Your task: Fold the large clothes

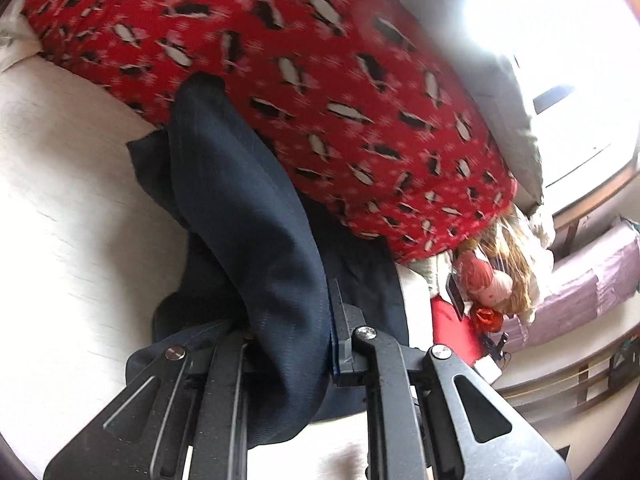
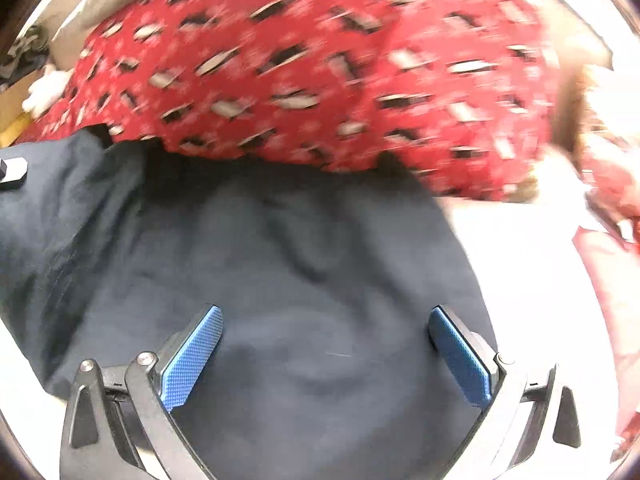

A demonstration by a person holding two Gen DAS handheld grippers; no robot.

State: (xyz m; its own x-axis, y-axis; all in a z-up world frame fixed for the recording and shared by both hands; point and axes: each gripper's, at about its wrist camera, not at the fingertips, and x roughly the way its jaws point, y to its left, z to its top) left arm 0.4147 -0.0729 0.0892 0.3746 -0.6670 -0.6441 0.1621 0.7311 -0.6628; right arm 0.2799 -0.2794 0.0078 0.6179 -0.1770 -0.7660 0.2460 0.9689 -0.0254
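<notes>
Two near-closed fingers of the left hand-held gripper (image 1: 296, 344) pinch a fold of the navy garment (image 1: 248, 216) in the left wrist view, the cloth draping from them onto the white bed (image 1: 60, 184), its far end against a red penguin-print blanket (image 1: 320, 80) with what looks like a doll (image 1: 496, 276) beyond. In the right wrist view, blurred, the right hand-held gripper (image 2: 326, 354) stands fully open and empty above the garment, whose far edge meets the blanket.
</notes>
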